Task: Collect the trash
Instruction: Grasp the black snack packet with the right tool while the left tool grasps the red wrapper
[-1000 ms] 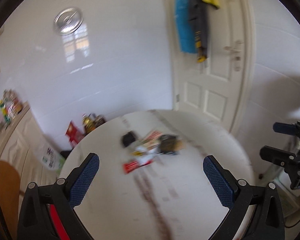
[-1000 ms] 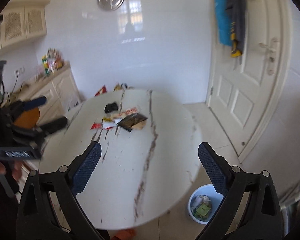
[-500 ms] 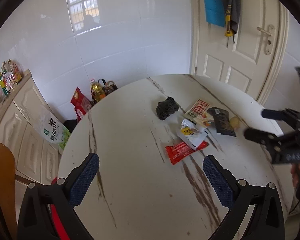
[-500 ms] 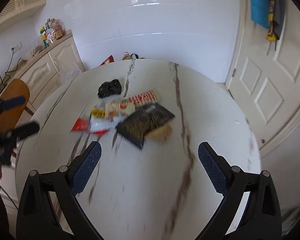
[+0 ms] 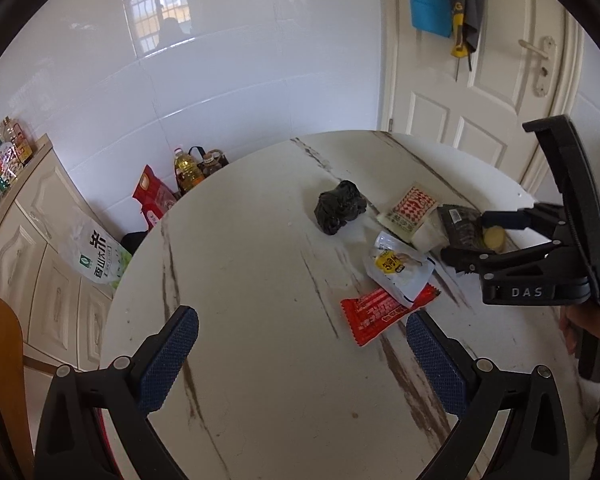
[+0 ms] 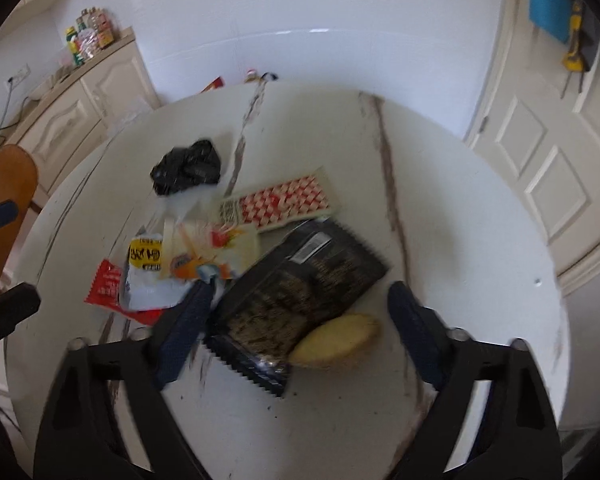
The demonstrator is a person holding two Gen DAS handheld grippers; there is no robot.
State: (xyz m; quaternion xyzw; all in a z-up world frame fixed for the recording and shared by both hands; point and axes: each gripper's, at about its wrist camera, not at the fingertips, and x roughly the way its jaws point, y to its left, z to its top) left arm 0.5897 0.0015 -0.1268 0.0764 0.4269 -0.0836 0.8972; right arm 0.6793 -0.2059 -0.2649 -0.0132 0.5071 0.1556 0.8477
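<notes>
Two grippers over the round marble table (image 5: 260, 320), both with jaws spread wide, nothing held. Right gripper (image 6: 296, 312) hangs low over the trash pile: dark snack bag (image 6: 300, 292) and a yellowish food scrap (image 6: 336, 340) sit between its fingers, no contact that I can see. Left finger pad (image 6: 184, 324) is just beside the bag's edge and overlaps the white wrapper with the yellow label (image 6: 144, 268). Left gripper (image 5: 300, 356) sits back over bare tabletop, well apart from the pile; its right finger (image 5: 432, 360) lines up near the red wrapper (image 5: 384, 312).

Pile layout, all lying flat on the table: crumpled black plastic bag (image 5: 340, 206) at the far side, red-and-white checked packet (image 5: 410, 208) next to it, white wrapper overlapping the red one, dark bag and scrap on the door side. Right view is motion-blurred, print unreadable.

Background: cream cabinets (image 5: 32, 248), rice sack (image 5: 94, 256), oil bottle (image 5: 186, 170) on the floor by the wall, white door (image 5: 500, 92).
</notes>
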